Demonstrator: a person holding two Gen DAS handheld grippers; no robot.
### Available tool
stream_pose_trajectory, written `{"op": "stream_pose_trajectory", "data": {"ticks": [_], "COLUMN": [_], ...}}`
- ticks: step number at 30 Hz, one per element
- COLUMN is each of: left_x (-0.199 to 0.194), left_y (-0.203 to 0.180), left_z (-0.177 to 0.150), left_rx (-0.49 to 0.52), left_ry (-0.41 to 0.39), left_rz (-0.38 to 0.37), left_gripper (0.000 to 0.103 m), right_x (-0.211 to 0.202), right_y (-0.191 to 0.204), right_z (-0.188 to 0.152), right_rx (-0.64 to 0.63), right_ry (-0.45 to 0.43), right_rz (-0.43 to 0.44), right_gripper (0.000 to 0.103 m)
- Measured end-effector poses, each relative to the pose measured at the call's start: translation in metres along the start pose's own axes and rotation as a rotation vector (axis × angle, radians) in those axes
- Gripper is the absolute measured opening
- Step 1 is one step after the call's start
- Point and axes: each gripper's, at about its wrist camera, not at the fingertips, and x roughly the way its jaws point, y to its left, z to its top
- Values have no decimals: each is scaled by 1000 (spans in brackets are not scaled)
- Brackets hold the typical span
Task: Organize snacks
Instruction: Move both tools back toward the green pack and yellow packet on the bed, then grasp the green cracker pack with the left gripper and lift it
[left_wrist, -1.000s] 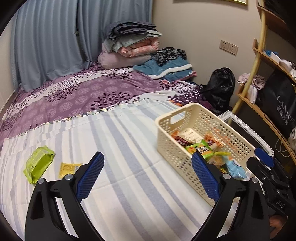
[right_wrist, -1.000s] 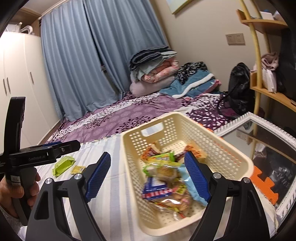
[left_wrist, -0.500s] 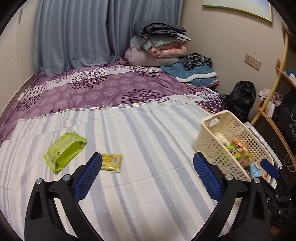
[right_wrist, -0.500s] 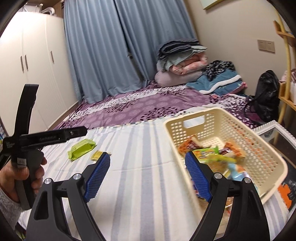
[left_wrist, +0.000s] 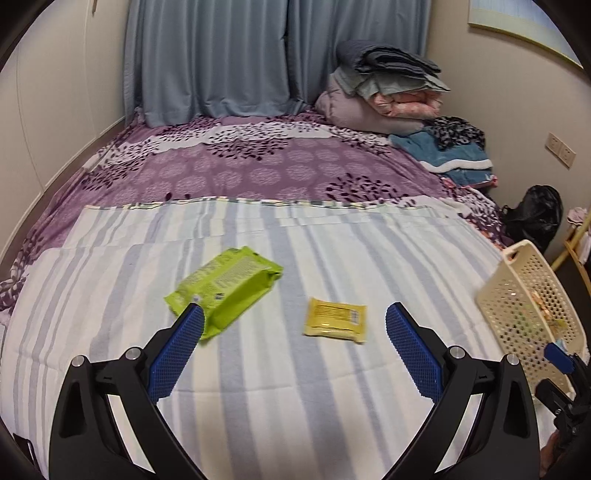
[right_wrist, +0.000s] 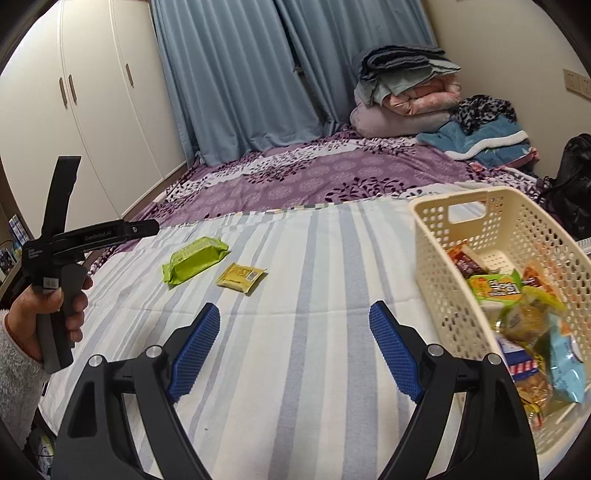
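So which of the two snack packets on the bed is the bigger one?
The lime-green packet. It is longer and puffier than the small flat yellow packet lying beside it on the striped blanket.

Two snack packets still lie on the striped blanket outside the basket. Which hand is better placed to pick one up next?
Probably the left. Its open tongs point at the lime-green plastic packet and the small yellow flat packet, both close ahead. The right tongs, also open and empty, sit farther from both, beside the cream perforated plastic basket.

Left tongs (left_wrist: 293, 343) gaping wide and empty, right tongs (right_wrist: 293, 343) likewise, left hand (right_wrist: 48, 314) gripping its handle
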Motion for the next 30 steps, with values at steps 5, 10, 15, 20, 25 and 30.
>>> {"op": "stream_pose_trajectory", "data": {"ticks": [5, 10, 15, 20, 25, 30], "left_x": [35, 80, 123, 153, 174, 191], "left_y": [35, 63, 83, 91, 93, 90], "left_z": [6, 11, 15, 19, 26, 28], "left_rx": [-6, -16, -44, -14, 11, 36], "left_ry": [23, 88, 145, 172, 190, 229], "left_rz": [23, 47, 23, 28, -7, -68], "left_gripper": [100, 100, 100, 100, 100, 100], "right_x": [19, 40, 58, 73, 86, 101], "right_y": [9, 14, 14, 16, 14, 18], "right_z": [-1, -2, -2, 1, 3, 2], "right_rx": [-17, -23, -16, -24, -19, -27], "right_ry": [44, 86, 125, 144, 163, 180], "right_rz": [14, 14, 12, 11, 4, 8], "right_gripper": [83, 83, 83, 83, 83, 83]}}
